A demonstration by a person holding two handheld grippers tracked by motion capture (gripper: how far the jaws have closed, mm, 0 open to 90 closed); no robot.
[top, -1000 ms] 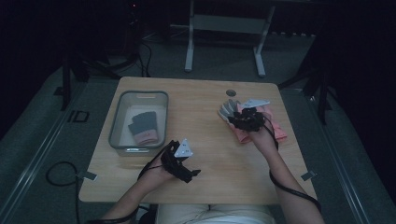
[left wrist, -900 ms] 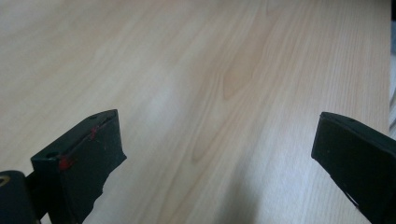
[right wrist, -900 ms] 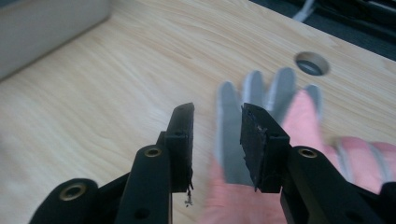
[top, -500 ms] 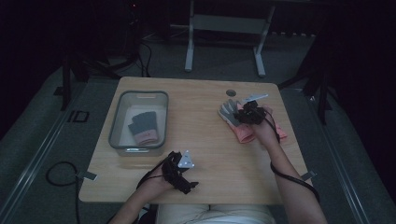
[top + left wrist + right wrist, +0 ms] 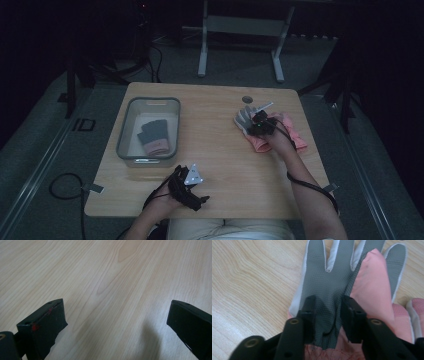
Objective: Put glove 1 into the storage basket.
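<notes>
- The right gripper [image 5: 327, 315], at the bottom centre of its own view, has its two black jaws drawn close on either side of a raised fold of the grey glove [image 5: 332, 277]; the fabric bunches up between them and the pads press on it from both sides.
- Those jaws have just been closing, with the glove's palm fabric between them.
- The grey glove lies palm up with its fingers fanned toward the top of the right gripper view, resting partly over a pink glove [image 5: 374, 290] at the right of the frame.
- In the high view the right gripper [image 5: 254, 122] sits right of centre, down on the grey glove [image 5: 243, 118], with the pink glove [image 5: 295, 136] just to its right on the wooden table [image 5: 220, 150].
- The left gripper [image 5: 115, 325] has its jaws spread wide, one at the lower left and one at the lower right of its view, with bare wood between them and nothing held.
- In the high view the left gripper [image 5: 197, 197] rests low near the bottom edge of the table, well apart from the gloves.
- A clear bin [image 5: 125, 145] at the left of the table holds a dark glove [image 5: 154, 132] with a pink cuff.
</notes>
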